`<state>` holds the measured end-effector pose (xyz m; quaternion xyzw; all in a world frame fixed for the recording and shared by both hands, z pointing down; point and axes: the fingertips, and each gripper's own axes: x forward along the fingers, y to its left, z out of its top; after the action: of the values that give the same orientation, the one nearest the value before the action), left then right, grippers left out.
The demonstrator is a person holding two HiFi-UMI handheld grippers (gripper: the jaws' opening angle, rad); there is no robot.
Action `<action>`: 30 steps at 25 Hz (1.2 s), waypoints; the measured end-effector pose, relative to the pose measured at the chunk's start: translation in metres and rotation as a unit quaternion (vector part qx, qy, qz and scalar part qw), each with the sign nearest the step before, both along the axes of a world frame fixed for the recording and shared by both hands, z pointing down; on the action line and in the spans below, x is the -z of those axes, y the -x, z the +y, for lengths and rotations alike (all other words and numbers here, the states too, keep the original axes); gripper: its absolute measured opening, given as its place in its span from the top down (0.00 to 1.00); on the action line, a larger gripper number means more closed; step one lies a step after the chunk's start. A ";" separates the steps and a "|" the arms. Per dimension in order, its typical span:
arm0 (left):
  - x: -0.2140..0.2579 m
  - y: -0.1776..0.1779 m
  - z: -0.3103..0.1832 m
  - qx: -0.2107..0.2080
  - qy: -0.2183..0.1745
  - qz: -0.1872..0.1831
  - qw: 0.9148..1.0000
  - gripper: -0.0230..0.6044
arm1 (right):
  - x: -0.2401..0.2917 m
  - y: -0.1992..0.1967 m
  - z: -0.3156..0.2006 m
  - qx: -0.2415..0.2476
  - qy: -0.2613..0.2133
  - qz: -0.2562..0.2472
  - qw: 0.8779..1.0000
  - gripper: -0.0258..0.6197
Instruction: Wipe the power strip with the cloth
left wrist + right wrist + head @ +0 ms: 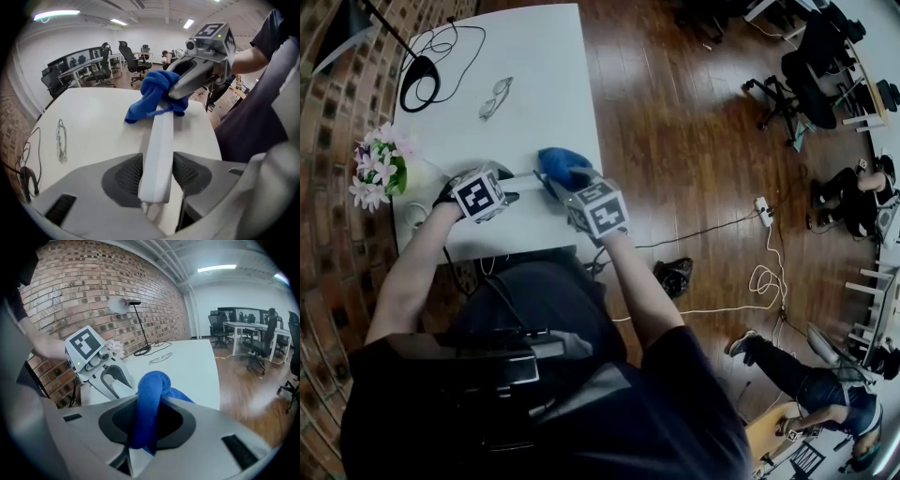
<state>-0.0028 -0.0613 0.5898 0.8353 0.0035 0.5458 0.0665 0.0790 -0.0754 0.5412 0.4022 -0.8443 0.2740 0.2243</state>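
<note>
Brick wall (70,282) runs along the left of a white desk (534,75), with wooden floor (694,141) to the right. Glasses (495,97) lie toward the far end and flowers (380,169) stand at the left edge, both well clear of the work.

The power strip (159,150) lies along the near part of the desk as a long white bar. Its left end sits between the pads of the left claw (158,176), which pinches it across its narrow sides. The right claw (147,420) is pressed together on a bunched fold of the blue cloth (150,399), and the loose part of the cloth drapes over the strip's other end.

The strip looks stiff and light, a smooth plastic body. Held at one end only, it would likely pivot or slide in the pads if the cloth pushes hard sideways, so light strokes along its length seem the safer way. The grip across the narrow sides near the end suits the job, since it leaves most of the top face bare for wiping.

The cloth is soft and limp. It bunches instead of lying flat, so holding it by a thick fold, as now, should keep it from slipping out while the hanging part does the rubbing. Whether a cord trails from the strip cannot be told.
</note>
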 end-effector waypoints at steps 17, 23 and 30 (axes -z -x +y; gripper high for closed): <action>-0.009 0.004 0.020 -0.068 -0.316 0.022 0.946 0.66 | -0.009 -0.013 0.054 -0.027 0.103 -0.050 0.993 0.82; 0.000 0.009 0.045 -0.005 -0.197 0.049 0.979 0.57 | -0.041 -0.010 0.079 -0.024 0.141 -0.024 0.989 0.82; 0.028 0.014 0.030 0.160 -0.092 0.093 0.978 0.80 | -0.048 -0.010 0.080 -0.018 0.149 -0.030 0.988 0.82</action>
<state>-0.0164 -0.0314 0.5621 0.8745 -0.1746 0.4462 0.0750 0.0890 0.0049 0.5890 0.3712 -0.7932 0.4124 0.2510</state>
